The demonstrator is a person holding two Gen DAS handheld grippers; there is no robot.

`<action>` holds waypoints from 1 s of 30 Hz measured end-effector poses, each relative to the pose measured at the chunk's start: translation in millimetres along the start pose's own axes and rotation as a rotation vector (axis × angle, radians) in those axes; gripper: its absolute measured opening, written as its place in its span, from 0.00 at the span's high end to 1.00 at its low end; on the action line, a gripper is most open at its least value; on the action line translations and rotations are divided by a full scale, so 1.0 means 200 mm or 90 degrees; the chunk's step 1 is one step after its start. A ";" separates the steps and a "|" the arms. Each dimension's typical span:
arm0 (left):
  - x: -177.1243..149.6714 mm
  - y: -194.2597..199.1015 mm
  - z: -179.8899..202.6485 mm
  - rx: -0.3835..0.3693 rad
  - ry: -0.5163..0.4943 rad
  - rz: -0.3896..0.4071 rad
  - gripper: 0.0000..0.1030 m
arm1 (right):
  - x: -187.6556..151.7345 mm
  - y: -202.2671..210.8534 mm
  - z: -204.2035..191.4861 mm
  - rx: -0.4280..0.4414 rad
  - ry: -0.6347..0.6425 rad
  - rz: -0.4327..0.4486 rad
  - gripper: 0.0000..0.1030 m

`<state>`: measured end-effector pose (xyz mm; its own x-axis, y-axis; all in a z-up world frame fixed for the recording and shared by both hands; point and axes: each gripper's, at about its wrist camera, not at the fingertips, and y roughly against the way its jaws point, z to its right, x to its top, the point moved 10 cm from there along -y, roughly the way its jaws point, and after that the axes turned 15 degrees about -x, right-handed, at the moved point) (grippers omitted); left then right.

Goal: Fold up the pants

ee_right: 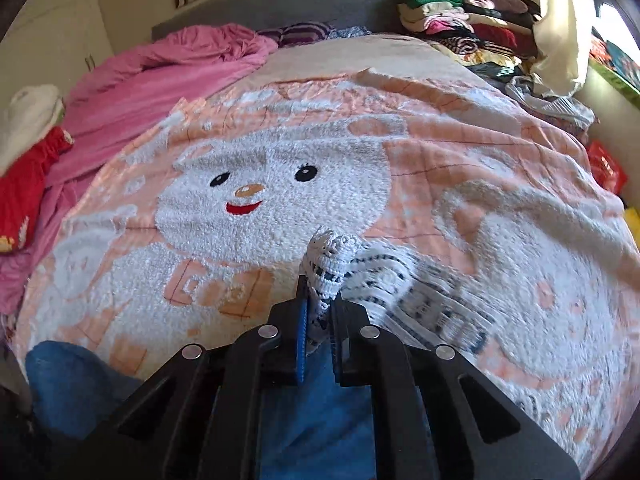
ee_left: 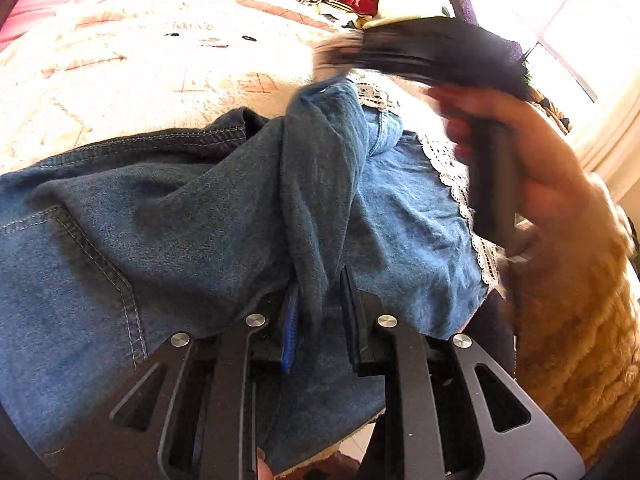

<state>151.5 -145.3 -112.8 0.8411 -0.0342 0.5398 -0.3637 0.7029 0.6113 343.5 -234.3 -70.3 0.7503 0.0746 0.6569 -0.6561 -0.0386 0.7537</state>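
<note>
Blue denim pants (ee_left: 180,216) with a white lace hem (ee_left: 452,176) lie bunched on the bed in the left wrist view. My left gripper (ee_left: 320,304) is shut on a raised fold of the denim near its middle. In the same view my right gripper (ee_left: 336,56) is blurred, held by a hand (ee_left: 540,152) at the upper right, with a pant leg rising to its tips. In the right wrist view the right gripper (ee_right: 320,308) is shut on the lace hem (ee_right: 332,256), which sticks up between the fingers. Denim (ee_right: 312,420) hangs below it.
The bed is covered by a peach and white snowman blanket (ee_right: 400,152). A pink duvet (ee_right: 168,68) and a red garment (ee_right: 28,188) lie at the left. Stacked clothes (ee_right: 472,28) fill the far right corner. A fuzzy tan sleeve (ee_left: 580,320) is at the right.
</note>
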 end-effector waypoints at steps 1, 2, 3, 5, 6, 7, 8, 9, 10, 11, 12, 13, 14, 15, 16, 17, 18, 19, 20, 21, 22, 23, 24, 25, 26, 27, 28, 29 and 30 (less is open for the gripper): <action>0.00 0.00 0.00 0.005 -0.002 0.002 0.88 | -0.01 0.06 0.07 0.004 -0.024 0.008 0.92; 0.00 0.00 0.01 0.009 -0.005 0.004 0.88 | -0.03 0.11 0.12 0.005 -0.041 0.014 0.92; 0.00 0.00 0.00 0.014 -0.009 0.004 0.88 | -0.04 0.16 0.17 0.006 -0.059 0.021 0.92; 0.02 -0.02 0.00 0.023 -0.017 0.000 0.88 | -0.10 0.27 0.29 0.015 -0.097 0.035 0.92; 0.02 -0.02 0.00 0.032 -0.028 -0.002 0.88 | -0.12 0.32 0.33 0.018 -0.112 0.039 0.92; 0.03 -0.02 0.00 0.038 -0.035 -0.002 0.90 | -0.16 0.36 0.38 0.018 -0.128 0.043 0.92; 0.04 -0.01 0.00 0.047 -0.046 -0.004 0.95 | -0.19 0.40 0.42 0.020 -0.144 0.044 0.92; 0.04 -0.01 0.01 0.050 -0.054 -0.006 0.96 | -0.23 0.43 0.46 0.027 -0.161 0.043 0.92; 0.04 -0.01 0.01 0.048 -0.061 -0.007 0.97 | -0.25 0.46 0.48 0.034 -0.171 0.043 0.92; 0.04 0.00 0.02 0.047 -0.070 -0.009 0.98 | -0.29 0.48 0.50 0.038 -0.183 0.041 0.92; 0.04 0.03 0.03 0.048 -0.085 -0.009 0.99 | -0.32 0.51 0.51 0.042 -0.194 0.039 0.92; 0.04 0.04 0.03 0.048 -0.096 -0.009 0.99 | -0.36 0.54 0.52 0.052 -0.207 0.038 0.92; 0.04 0.07 0.04 0.048 -0.107 -0.009 0.99 | -0.41 0.57 0.54 0.055 -0.218 0.035 0.92; 0.04 0.10 0.06 0.042 -0.119 -0.010 0.99 | -0.45 0.59 0.55 0.057 -0.228 0.032 0.92; 0.04 0.13 0.07 0.038 -0.126 -0.010 0.99 | -0.51 0.62 0.56 0.061 -0.240 0.026 0.92; 0.03 0.14 0.08 0.032 -0.132 -0.011 0.99 | -0.56 0.64 0.57 0.064 -0.252 0.021 0.92; 0.01 0.16 0.09 0.024 -0.139 -0.016 0.99 | -0.61 0.65 0.57 0.066 -0.263 0.014 0.92; -0.01 0.17 0.10 0.021 -0.145 -0.020 0.99 | -0.69 0.66 0.58 0.068 -0.279 0.001 0.92; -0.03 0.17 0.10 0.022 -0.154 -0.025 0.99 | -0.75 0.66 0.58 0.072 -0.290 -0.010 0.92; -0.05 0.16 0.11 0.025 -0.162 -0.031 0.98 | -0.80 0.65 0.58 0.070 -0.298 -0.023 0.92; -0.07 0.14 0.10 0.029 -0.169 -0.036 0.98 | -0.84 0.64 0.58 0.069 -0.302 -0.032 0.92; -0.09 0.13 0.10 0.033 -0.169 -0.042 0.98 | -0.89 0.62 0.57 0.069 -0.303 -0.046 0.92; -0.11 0.11 0.08 0.036 -0.165 -0.052 0.98 | -0.93 0.60 0.57 0.065 -0.305 -0.058 0.91; -0.13 0.10 0.08 0.037 -0.161 -0.058 0.98 | -0.97 0.58 0.57 0.068 -0.310 -0.069 0.89; -0.15 0.09 0.08 0.039 -0.161 -0.063 0.98 | -0.99 0.58 0.57 0.068 -0.311 -0.073 0.89; -0.17 0.08 0.08 0.043 -0.165 -0.067 0.98 | -1.00 0.58 0.57 0.066 -0.312 -0.073 0.89; -0.17 0.08 0.08 0.045 -0.170 -0.068 0.98 | -1.01 0.59 0.57 0.068 -0.311 -0.070 0.87; -0.17 0.07 0.08 0.047 -0.174 -0.068 0.98 | -1.01 0.60 0.57 0.068 -0.311 -0.071 0.78; -0.17 0.07 0.08 0.048 -0.173 -0.067 0.98 | -1.02 0.60 0.58 0.064 -0.319 -0.068 0.67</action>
<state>111.1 -145.8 -113.1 0.7411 -0.3006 0.6004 -0.3175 0.6311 0.7078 121.7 -369.5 -110.7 0.7762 -0.4014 0.4862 -0.5805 -0.1540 0.7996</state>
